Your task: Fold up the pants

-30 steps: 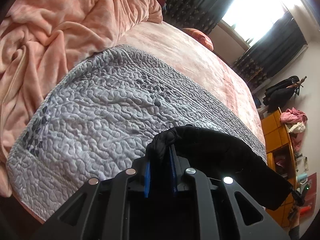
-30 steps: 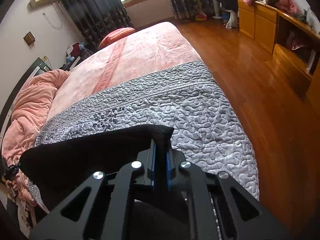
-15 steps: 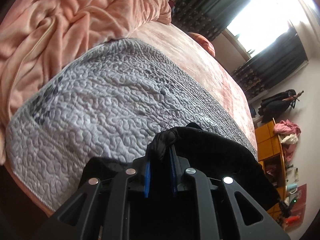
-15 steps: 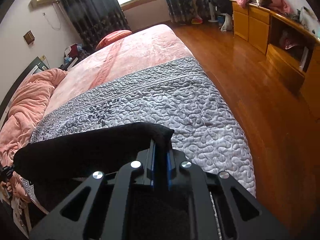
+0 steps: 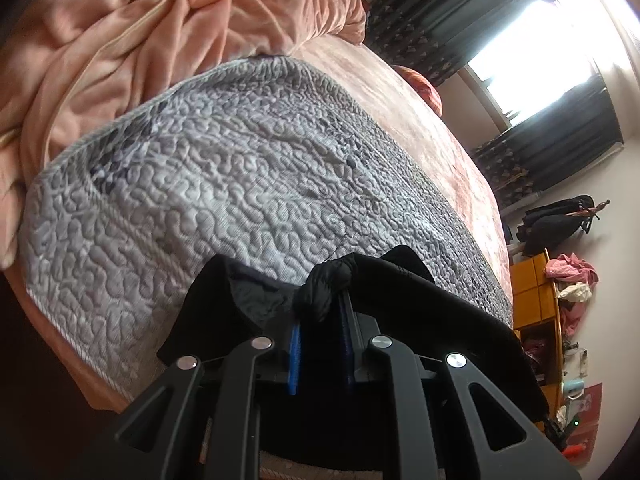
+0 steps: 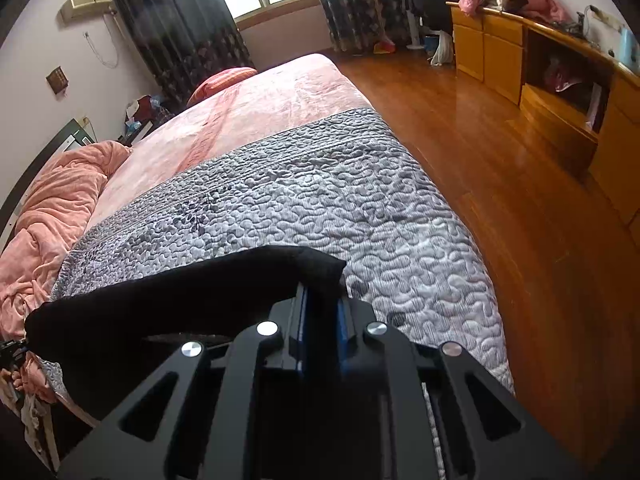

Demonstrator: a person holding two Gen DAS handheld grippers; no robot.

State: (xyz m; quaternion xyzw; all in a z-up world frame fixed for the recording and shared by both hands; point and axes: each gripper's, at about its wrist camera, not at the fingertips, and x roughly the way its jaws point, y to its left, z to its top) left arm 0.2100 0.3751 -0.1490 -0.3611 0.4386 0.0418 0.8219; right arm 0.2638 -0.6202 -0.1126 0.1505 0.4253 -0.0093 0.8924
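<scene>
The black pants [image 5: 424, 312] hang stretched between my two grippers over the near edge of the bed. My left gripper [image 5: 320, 304] is shut on a bunched black corner of them; part of the cloth lies on the grey quilted cover [image 5: 200, 200]. In the right wrist view the pants [image 6: 180, 300] run as a dark band off to the left. My right gripper [image 6: 320, 292] pinches their other corner between its blue pads; its jaws are opening slightly, with the cloth between them.
A crumpled pink blanket [image 5: 140, 40] lies piled at the bed's far side beyond the grey cover [image 6: 320, 200]. Wooden floor [image 6: 500, 160] runs along the bed's right side, with an orange cabinet [image 6: 560, 92] carrying clothes against the wall. Dark curtains [image 6: 180, 32] flank a bright window.
Both grippers have carried the pants forward and lower over the bed. More black cloth now rests on the grey cover to the left of the left gripper.
</scene>
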